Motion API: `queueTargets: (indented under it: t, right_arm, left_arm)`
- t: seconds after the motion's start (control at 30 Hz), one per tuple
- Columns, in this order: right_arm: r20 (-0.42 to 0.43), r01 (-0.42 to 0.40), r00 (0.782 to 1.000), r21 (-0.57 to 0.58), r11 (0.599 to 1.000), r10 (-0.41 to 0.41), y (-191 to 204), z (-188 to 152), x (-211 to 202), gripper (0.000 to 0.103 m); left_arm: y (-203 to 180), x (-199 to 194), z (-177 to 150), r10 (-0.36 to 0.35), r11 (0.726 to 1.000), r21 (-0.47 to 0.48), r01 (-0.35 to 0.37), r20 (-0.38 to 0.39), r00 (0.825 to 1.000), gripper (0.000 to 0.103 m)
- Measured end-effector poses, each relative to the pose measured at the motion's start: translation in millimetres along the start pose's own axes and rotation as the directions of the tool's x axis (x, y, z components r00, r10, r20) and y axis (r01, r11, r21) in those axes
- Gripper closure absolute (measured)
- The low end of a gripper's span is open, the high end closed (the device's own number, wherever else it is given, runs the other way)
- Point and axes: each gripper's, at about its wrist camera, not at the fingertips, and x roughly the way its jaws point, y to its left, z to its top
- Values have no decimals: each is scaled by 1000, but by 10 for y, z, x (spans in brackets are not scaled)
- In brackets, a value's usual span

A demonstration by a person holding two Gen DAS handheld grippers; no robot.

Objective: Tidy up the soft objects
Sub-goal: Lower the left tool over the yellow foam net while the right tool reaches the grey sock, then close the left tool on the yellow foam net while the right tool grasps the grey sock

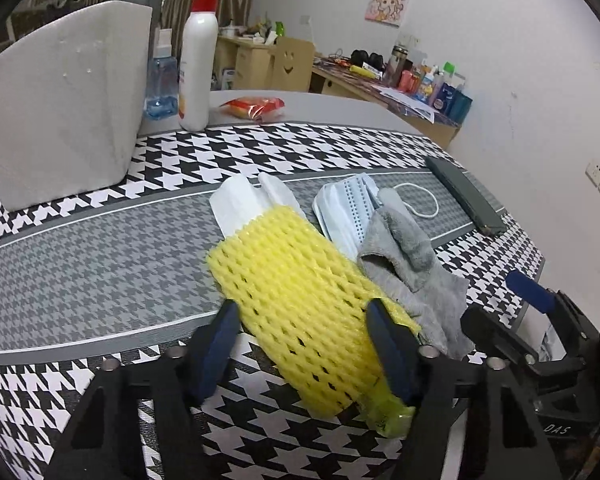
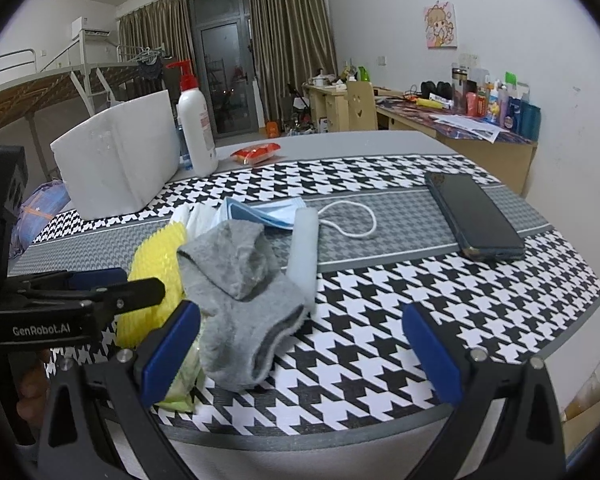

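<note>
Foam net (image 1: 300, 312): yellow, soft open mesh, matt. Sock (image 2: 244, 292): grey fleecy knit cloth, fuzzy. Mask (image 1: 346, 210): pale blue pleated non-woven fabric, white cord loop. Tissue (image 1: 240, 200): white paper, thin. Tabletop (image 2: 380, 340): houndstooth woven-look cover, matt. Box (image 1: 60, 108) upper left: white foam, grainy. Pump bottle (image 1: 198, 60): smooth glossy white plastic, red head. Phone (image 2: 476, 216): dark, glossy. Left gripper (image 1: 304, 344): black matt plastic, blue pads, metal screws.

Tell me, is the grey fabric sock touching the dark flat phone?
Apart. The right wrist view shows bare patterned cloth between the grey fabric sock and the dark flat phone.
</note>
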Motion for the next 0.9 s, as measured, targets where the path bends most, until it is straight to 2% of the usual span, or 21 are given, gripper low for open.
queueTargets:
  t: [0.1, 0.27, 0.4, 0.53, 0.57, 0.6, 0.73, 0.8, 0.9]
  right_arm:
    - [-6, -15, 1000, -4, 1000, 15, 13, 1, 32, 1]
    - [-6, -41, 999, -11, 999, 41, 70, -5, 47, 1]
    - [-34, -71, 997, -3, 997, 71, 107, -9, 108, 17]
    - [-59, -78, 995, -1, 997, 78, 129, -16, 172, 29]
    - [-70, -87, 994, 1, 996, 87, 133, -20, 186, 36]
    - [-81, -97, 992, 2, 995, 97, 135, -26, 194, 43]
    - [-89, -97, 991, -7, 995, 96, 160, -49, 197, 54]
    - [-90, -106, 990, -4, 994, 105, 155, -50, 189, 68]
    - [-99, -104, 990, -13, 995, 102, 167, -50, 179, 83]
  left_arm:
    - [8, -9, -10, -3, 1000, -4, 3, 1, 1000, 63]
    - [13, -53, -20, -12, 1000, 6, 12, 9, 1000, 78]
    - [14, -80, -36, -26, 1000, 16, 25, 14, 1000, 90]
    - [21, -89, -45, -49, 999, 11, 49, 10, 999, 96]
    - [18, -97, -44, -53, 999, 11, 53, 13, 999, 99]
    - [14, -115, -44, -61, 998, 14, 60, 20, 998, 99]
    - [-9, -149, -59, -65, 997, 31, 64, 23, 998, 99]
    - [-17, -167, -70, -65, 997, 40, 64, 25, 998, 99]
    - [-34, -217, -91, -41, 998, 57, 39, 42, 998, 99]
